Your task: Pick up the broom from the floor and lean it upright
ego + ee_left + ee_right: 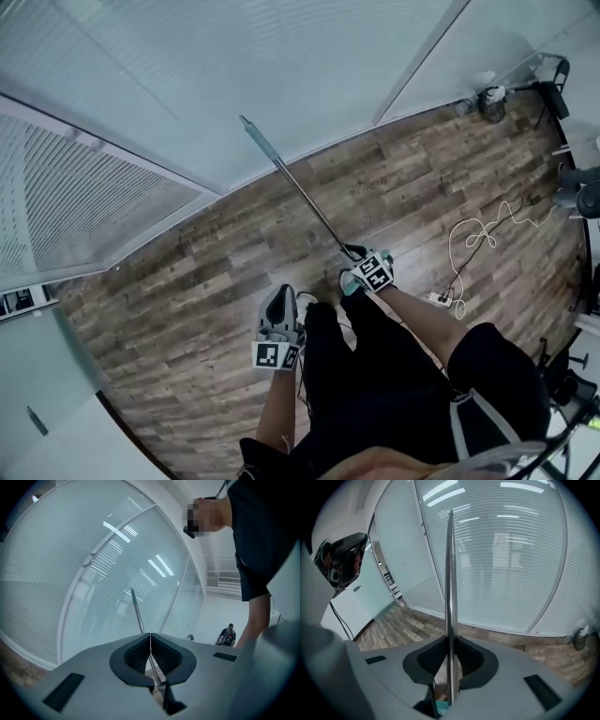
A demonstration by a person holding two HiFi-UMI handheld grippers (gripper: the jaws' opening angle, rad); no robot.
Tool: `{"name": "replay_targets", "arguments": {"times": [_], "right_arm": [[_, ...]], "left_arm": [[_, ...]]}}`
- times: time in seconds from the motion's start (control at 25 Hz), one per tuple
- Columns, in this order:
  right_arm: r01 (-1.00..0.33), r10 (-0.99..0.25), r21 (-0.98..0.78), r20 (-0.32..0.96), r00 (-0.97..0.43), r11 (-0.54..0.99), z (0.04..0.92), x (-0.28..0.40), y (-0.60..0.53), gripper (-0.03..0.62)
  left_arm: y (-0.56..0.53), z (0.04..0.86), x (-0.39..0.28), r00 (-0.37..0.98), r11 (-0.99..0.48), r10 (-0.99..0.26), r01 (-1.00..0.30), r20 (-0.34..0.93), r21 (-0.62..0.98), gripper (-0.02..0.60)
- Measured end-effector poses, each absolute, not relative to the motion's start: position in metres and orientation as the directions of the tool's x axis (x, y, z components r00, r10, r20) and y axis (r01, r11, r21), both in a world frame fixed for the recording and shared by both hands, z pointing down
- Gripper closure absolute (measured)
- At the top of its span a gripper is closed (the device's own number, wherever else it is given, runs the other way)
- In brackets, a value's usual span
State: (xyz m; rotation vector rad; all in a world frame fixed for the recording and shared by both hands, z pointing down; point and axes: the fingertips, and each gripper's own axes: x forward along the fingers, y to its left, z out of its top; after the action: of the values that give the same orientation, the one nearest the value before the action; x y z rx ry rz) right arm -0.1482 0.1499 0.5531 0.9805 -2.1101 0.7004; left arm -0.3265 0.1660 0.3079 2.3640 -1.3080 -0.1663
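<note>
The broom's metal handle (300, 187) slants up from my right gripper (366, 262) toward the glass wall, ending in a teal tip (246, 122). My right gripper (451, 640) is shut on the handle (450, 573), which runs straight up between its pads. A teal part (440, 709) shows just below the jaws; the broom head is hidden. My left gripper (280, 295) hangs lower left of the right one, apart from the handle. Its jaws (150, 634) are shut, tips touching, with nothing between them; the handle (137, 613) shows beyond them.
A curved glass wall with blinds (187, 84) bounds the wooden floor (187, 281). A white cable (478, 234) and a power strip (441, 300) lie on the right. Dark stands (492, 101) are at the far right. A person (228, 634) stands far off.
</note>
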Motion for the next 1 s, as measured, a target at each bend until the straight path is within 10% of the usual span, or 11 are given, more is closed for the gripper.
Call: {"name": "replay_targets", "arguments": {"times": [1.0], "right_arm": [[-0.985, -0.885, -0.157, 0.446, -0.135, 0.071, 0.420, 0.101, 0.054, 0.517]], "left_arm": [[0.100, 0.213, -0.158, 0.739, -0.666, -0.673, -0.628, 0.039, 0.403, 0.561]]}}
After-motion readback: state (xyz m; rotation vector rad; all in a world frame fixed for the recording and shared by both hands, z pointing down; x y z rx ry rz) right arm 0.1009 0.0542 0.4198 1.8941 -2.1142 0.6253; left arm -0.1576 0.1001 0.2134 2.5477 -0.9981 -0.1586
